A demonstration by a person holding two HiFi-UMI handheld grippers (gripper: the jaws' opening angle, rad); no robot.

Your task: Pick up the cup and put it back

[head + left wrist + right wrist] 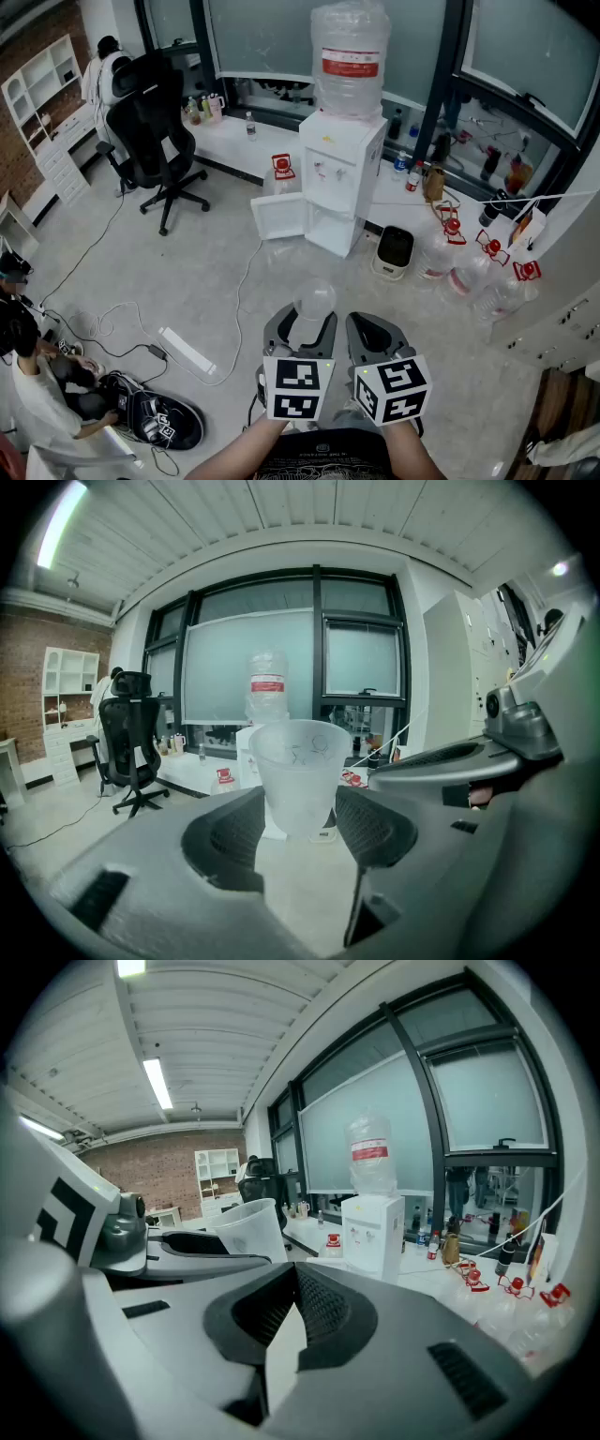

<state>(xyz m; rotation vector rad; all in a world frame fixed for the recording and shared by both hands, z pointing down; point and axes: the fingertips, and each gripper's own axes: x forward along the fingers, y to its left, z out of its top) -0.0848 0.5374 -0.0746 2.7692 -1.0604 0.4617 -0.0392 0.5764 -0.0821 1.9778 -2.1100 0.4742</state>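
Status: frosted translucent plastic cup is off the ground, upright, rim up, pinched by the left gripper. Left gripper view confirms it: both ribbed pads sit against the lower wall of the cup, one at its 9 o'clock, one at its 3 o'clock, with the left gripper spread wide around it. The cup's upper half stands clear above the jaws.

Right gripper sits just beside the left one, at its 3 o'clock. Its jaws are pressed together at the tips with nothing between them; its own view shows only a thin sliver of floor behind the pads of the right gripper. From there the cup shows at 10 o'clock.

Head view surroundings, taken from the cup:
- white water dispenser with a clear red-labelled bottle on top at 12 o'clock, lower door swung open
- black office chair at 10 o'clock
- white power strip on the grey floor at 8 o'clock
- clear water jugs with red caps at 2 o'clock
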